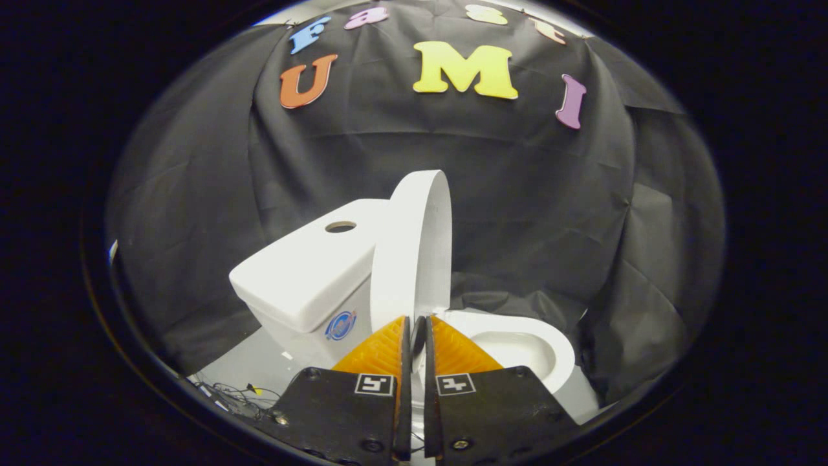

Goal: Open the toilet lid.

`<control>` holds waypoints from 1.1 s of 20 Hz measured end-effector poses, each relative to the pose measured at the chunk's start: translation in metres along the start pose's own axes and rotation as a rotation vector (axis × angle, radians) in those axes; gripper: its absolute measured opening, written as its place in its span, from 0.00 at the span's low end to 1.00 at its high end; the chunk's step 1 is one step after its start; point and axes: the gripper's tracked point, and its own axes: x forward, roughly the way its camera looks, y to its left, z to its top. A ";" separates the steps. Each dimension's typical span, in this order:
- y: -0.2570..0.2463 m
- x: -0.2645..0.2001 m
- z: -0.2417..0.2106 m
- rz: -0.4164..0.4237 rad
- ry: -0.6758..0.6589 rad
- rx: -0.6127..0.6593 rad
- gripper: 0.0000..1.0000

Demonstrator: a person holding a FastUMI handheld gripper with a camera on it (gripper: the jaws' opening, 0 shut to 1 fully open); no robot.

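Toward the floor's left corner, loose cables (229, 391) lie beside the toilet's base. Next comes the tank (304, 278), its top showing a round hole (341, 226) where a flush button would presumably sit; a round blue emblem (340, 325) marks its front, too small to read. The toilet lid (414, 252) stands raised, nearly upright and close against the tank, so the task looks about done. The gripper (418, 333) has its fingers drawn nearly together, a thin gap between them; whether they pinch the lid's lower edge I cannot tell. Each finger carries a square coded tag. Rightward, the open bowl (517, 353) lies exposed.
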 end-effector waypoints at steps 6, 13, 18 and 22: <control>0.016 0.003 0.001 -0.004 -0.006 -0.051 0.11; 0.031 0.005 0.000 0.006 -0.023 -0.112 0.11; 0.038 0.005 -0.001 0.018 -0.025 -0.103 0.11; 0.037 0.007 0.000 0.000 -0.033 -0.122 0.11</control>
